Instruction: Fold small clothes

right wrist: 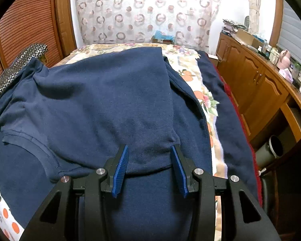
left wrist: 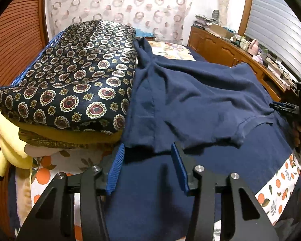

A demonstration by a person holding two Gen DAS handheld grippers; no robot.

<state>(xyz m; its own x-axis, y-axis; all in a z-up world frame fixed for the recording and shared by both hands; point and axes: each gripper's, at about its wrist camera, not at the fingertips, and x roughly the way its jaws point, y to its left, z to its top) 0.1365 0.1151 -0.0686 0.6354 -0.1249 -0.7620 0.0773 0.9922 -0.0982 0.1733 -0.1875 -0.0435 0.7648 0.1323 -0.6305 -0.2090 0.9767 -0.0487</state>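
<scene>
A navy blue shirt lies folded over on a navy cloth spread on the bed; it also shows in the right wrist view. My left gripper is open, its blue pads just short of the shirt's near left corner. My right gripper is open, with the shirt's near right hem lying between its pads. The right gripper also shows at the right edge of the left wrist view.
A patterned dark pillow on a stack of yellow bedding sits left of the shirt. A wooden cabinet with clutter runs along the right. A floral sheet covers the bed. A grey bin stands on the floor at right.
</scene>
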